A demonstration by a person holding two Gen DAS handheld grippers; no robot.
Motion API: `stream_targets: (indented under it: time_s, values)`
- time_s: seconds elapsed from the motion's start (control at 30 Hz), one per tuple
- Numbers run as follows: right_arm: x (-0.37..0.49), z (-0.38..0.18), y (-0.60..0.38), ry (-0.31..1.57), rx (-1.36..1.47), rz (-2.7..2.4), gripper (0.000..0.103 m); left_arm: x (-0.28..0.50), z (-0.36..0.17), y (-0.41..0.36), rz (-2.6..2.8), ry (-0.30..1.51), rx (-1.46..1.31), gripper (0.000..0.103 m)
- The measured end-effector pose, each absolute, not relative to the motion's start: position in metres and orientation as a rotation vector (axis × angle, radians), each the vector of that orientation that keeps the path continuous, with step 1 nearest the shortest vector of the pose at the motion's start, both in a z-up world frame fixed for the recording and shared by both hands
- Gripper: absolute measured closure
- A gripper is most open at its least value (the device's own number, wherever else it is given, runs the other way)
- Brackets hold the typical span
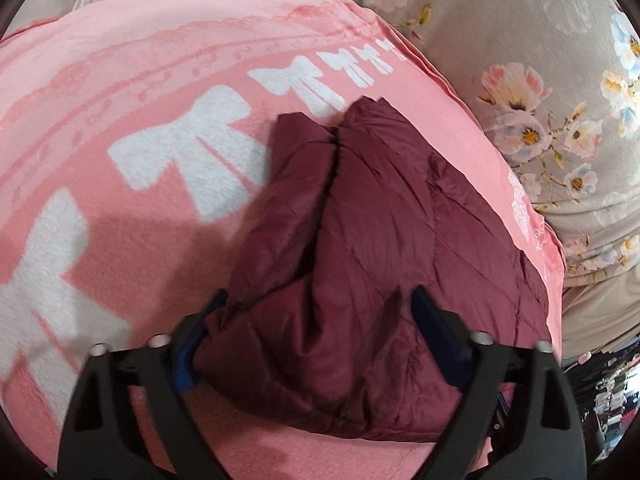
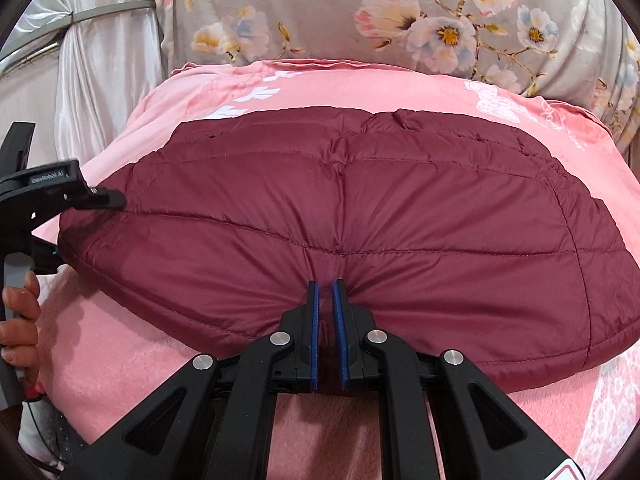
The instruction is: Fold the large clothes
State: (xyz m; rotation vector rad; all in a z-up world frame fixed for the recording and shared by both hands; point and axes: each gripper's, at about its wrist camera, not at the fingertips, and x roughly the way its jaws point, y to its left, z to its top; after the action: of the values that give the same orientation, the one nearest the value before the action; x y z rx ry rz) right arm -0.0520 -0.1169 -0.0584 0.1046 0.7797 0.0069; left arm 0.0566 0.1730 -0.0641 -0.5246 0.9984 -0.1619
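**Black two-finger grippers with blue pads**

The left gripper is showing matte black plastic arms with triangular cut-outs, round silver screws sitting at the pivots, and dark blue pads lining the inner faces of its fingers. The right gripper is showing the same build: black linkage arms, four silver pivot screws, and ribbed blue pads. A red-and-white label corner is peeking out at the right wrist view's lower edge. The left gripper's body is carrying small white lettering, too fine to read. The person's hand is gripping a grey handle, with a thin black cable hanging below.
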Motion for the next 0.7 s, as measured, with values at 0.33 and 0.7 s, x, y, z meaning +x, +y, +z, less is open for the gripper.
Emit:
stream_targets:
  time_s: [0.33, 0.7]
  values:
    - [-0.08, -0.057, -0.123, 0.763, 0.13, 0.003, 0.095, 0.047, -0.026, 0.147, -0.238, 0.95, -0.467, 0.076]
    - [-0.078, -0.073, -0.119, 0.772, 0.105, 0.002, 0.097, 0.019, 0.057, 0.089, -0.405, 0.785, -0.354, 0.08]
